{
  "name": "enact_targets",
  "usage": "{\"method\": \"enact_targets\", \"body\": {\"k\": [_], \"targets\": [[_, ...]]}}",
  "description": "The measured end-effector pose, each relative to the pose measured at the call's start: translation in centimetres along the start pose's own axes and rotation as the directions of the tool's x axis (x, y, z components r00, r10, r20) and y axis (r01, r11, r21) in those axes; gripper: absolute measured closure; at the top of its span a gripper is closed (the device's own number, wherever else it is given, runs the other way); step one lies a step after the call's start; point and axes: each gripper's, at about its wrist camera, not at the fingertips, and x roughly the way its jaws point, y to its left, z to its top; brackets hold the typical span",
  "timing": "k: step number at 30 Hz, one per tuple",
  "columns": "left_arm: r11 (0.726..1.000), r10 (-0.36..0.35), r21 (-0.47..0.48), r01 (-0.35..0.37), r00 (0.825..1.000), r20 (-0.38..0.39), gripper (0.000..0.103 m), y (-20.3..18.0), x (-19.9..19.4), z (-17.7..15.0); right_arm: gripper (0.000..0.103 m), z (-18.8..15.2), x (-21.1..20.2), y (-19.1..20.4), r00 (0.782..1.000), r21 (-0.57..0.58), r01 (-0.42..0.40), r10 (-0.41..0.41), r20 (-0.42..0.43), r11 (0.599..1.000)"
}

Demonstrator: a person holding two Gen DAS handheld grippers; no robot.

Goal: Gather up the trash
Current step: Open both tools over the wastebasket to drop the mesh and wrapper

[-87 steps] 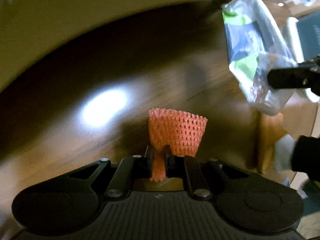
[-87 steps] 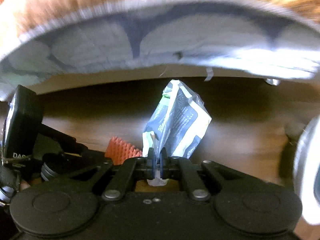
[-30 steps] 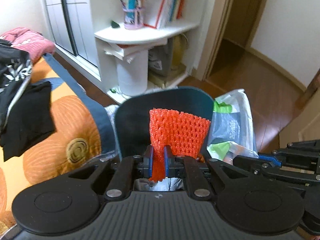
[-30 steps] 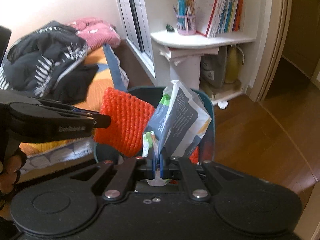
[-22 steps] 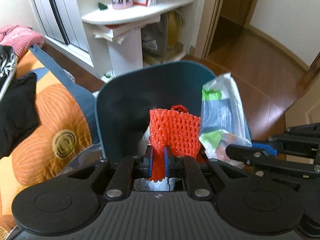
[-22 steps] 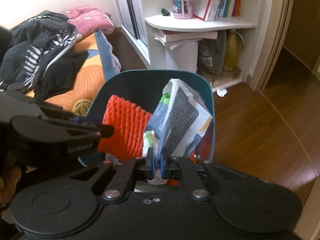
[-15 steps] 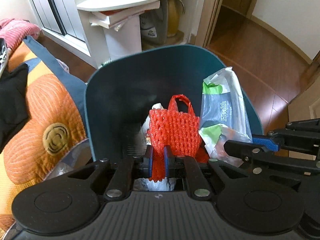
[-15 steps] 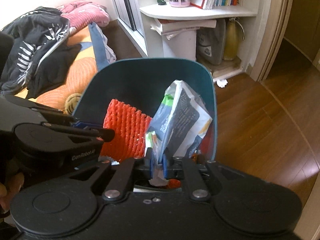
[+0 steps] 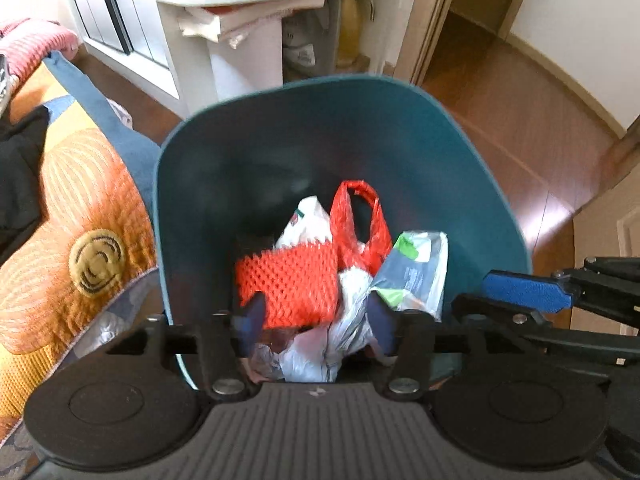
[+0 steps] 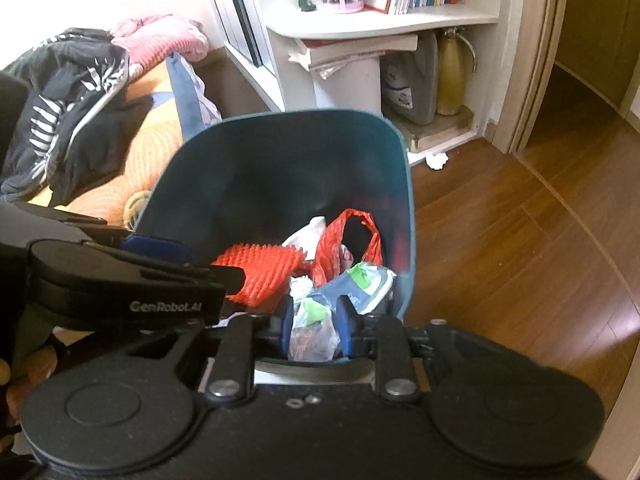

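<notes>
A teal trash bin (image 9: pixel 320 140) stands below both grippers. The orange foam net (image 9: pixel 288 280) lies inside it on white and red bags (image 9: pixel 360 224). Beside it rests the green-and-grey plastic wrapper (image 9: pixel 416 272). My left gripper (image 9: pixel 316 320) hovers over the bin's near rim; its jaws are opening and the pads touch nothing. My right gripper (image 10: pixel 315 322) is also over the bin (image 10: pixel 280 160), jaws opening. The wrapper (image 10: pixel 352 280) has slipped down, its crumpled end seen loose between the fingers. The net (image 10: pixel 260 272) shows past the left gripper (image 10: pixel 160 276).
A bed with an orange patterned quilt (image 9: pixel 60 220) and dark clothes (image 10: pixel 68 112) lies left of the bin. Behind stands a white shelf (image 10: pixel 380 24) with books and bottles beneath. Wooden floor (image 10: pixel 520 240) stretches right toward a doorway. A crumpled white scrap (image 10: pixel 436 160) lies near the shelf.
Both grippers came down over the bin and their jaws parted. The orange net and the plastic wrapper left the pads and dropped in among the bags.
</notes>
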Motion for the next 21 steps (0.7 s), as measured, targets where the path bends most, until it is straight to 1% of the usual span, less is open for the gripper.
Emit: {"method": "enact_targets", "body": {"k": [4,6,9,13,15,17,19,21], "targets": [[0.999,-0.031,-0.026,0.032,0.999,0.033,0.045,0.3,-1.8,-0.4,0.075,-0.2,-1.9,0.1,0.999,0.009,-0.019,0.018,0.047,1.000],[0.999,-0.038,-0.035,0.040,0.998,0.054,0.045,0.6,-2.8,-0.6,0.072,-0.3,-3.0,0.3,0.997,0.010,-0.032,0.031,0.074,0.999],[0.999,-0.017,-0.029,0.020,0.995,0.103,0.045,0.7,-4.8,-1.2,0.070,-0.5,-4.7,0.8,0.993,0.009,-0.049,0.048,0.107,0.999],[0.999,-0.018,-0.039,0.025,0.988,0.154,0.045,1.2,-7.5,-2.1,0.069,-0.7,-6.8,1.4,0.986,0.010,-0.063,0.061,0.155,0.998],[0.999,-0.020,-0.039,0.027,0.984,0.179,0.042,1.4,-8.8,-2.5,0.068,-0.7,-8.0,1.7,0.981,0.013,-0.072,0.068,0.184,0.997],[0.999,-0.015,-0.032,0.022,0.977,0.214,0.033,1.5,-10.4,-3.1,0.066,-0.8,-9.1,2.1,0.976,0.014,-0.071,0.067,0.210,0.997],[0.999,-0.014,-0.029,0.022,0.969,0.245,0.032,1.6,-11.8,-3.4,0.058,-1.0,-10.4,2.4,0.968,0.013,-0.075,0.070,0.239,0.997],[0.999,-0.017,-0.026,0.025,0.962,0.272,0.032,1.6,-13.2,-3.9,0.055,-1.1,-11.6,2.7,0.960,0.009,-0.083,0.078,0.267,0.996]]}}
